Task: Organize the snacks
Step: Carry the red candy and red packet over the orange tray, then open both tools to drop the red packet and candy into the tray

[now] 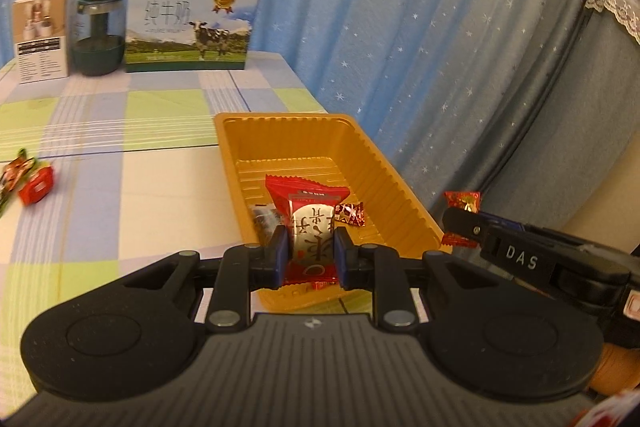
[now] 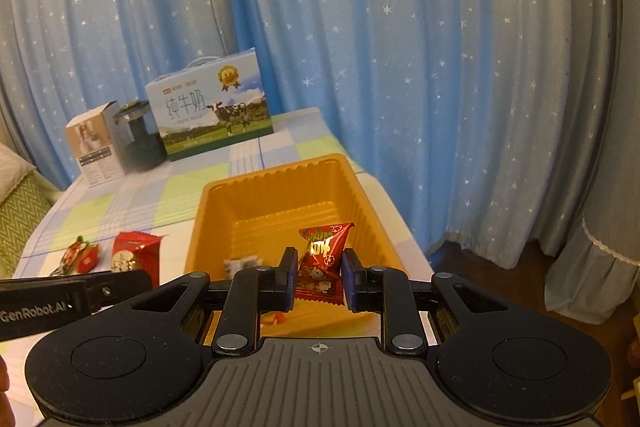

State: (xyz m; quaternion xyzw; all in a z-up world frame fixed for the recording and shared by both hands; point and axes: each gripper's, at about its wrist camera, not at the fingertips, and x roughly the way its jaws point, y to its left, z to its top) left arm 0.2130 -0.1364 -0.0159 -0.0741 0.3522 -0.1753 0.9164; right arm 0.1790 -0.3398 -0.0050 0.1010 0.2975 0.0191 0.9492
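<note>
My left gripper (image 1: 310, 247) is shut on a red-and-white snack packet (image 1: 308, 203), held over the near end of the orange tray (image 1: 276, 117). A small red candy (image 1: 352, 214) and a dark packet (image 1: 264, 223) lie in the tray. My right gripper (image 2: 319, 267) is shut on a red triangular candy (image 2: 324, 239), above the near end of the same tray (image 2: 276, 171). In the left wrist view the right gripper (image 1: 460, 223) shows by the tray's right rim with its candy (image 1: 463, 201). In the right wrist view the left gripper (image 2: 120, 285) and its packet (image 2: 134, 255) sit left of the tray.
Loose red and green snacks (image 1: 28, 179) lie on the checked tablecloth (image 1: 140, 187) left of the tray. A milk box (image 1: 192, 23), a dark green jar (image 1: 98, 35) and a white box (image 1: 42, 35) stand at the table's far end. Blue star curtains (image 1: 400, 27) hang just past the table's right edge.
</note>
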